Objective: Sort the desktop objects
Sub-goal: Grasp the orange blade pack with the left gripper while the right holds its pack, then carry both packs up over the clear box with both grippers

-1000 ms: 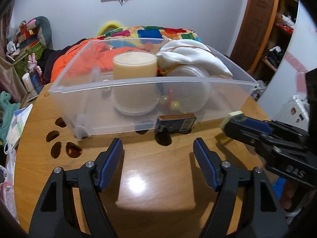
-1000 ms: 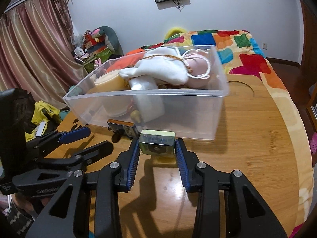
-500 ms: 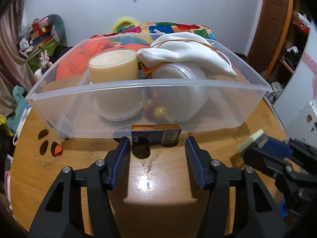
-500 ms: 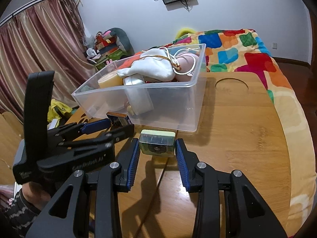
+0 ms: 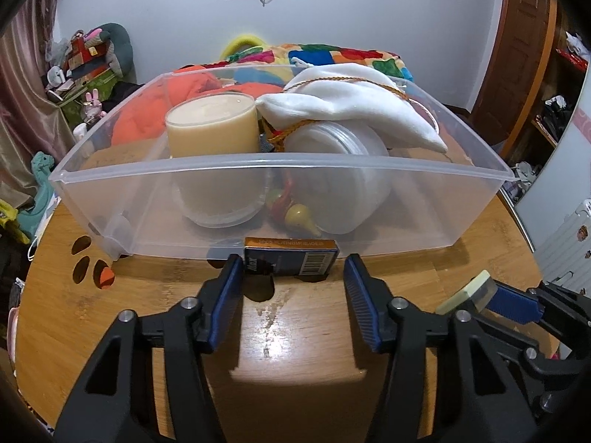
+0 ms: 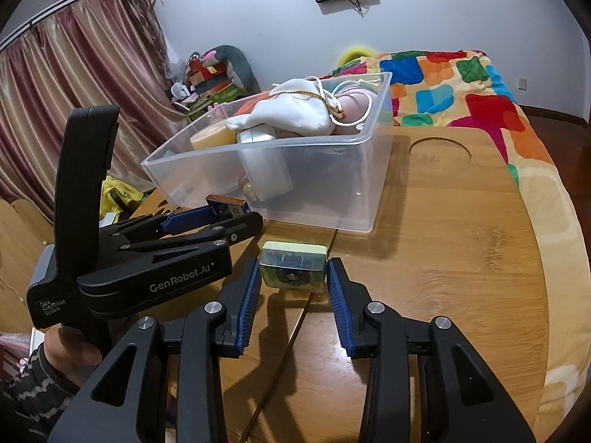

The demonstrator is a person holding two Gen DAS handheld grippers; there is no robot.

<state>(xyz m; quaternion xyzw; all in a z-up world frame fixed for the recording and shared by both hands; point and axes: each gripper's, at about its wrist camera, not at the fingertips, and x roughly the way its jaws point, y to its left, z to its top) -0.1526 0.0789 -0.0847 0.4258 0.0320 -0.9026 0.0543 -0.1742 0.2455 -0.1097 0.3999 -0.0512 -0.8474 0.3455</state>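
Bedroom clutter rings us: a patchwork quilt on the bed (image 6: pixel 461 85) behind, curtains (image 6: pixel 74 85) to one side, and a round wooden surface (image 6: pixel 461 258) under our tools. On it sits a clear plastic bin (image 5: pixel 280 199), already stocked with a cream candle jar (image 5: pixel 212 129), a frosted jar (image 5: pixel 340 170) lying on its side and a white drawstring pouch (image 5: pixel 354 110) draped over that. We take the bin to be where the loose items go, which would explain why both tools work right at its front wall.

Our left gripper (image 5: pixel 293 277) reaches low along the wood toward a small dark box with a barcode (image 5: pixel 291 258), which lies against the foot of the bin. Its blue-padded fingers (image 5: pixel 231 288) stand wide, one on each side of the box; the left pad looks to be just at the box's end, the right pad clear of it, so nothing is gripped yet. Closing on the box looks like the step in hand.

Our right gripper (image 6: pixel 293 284) carries a small pale green block with a clear face (image 6: pixel 293 265), pinched between both pads at a narrow spread. From its own camera the block seems raised off the wood, with a shadow beneath, near the bin's corner. We judge it is waiting to be carried over the rim.
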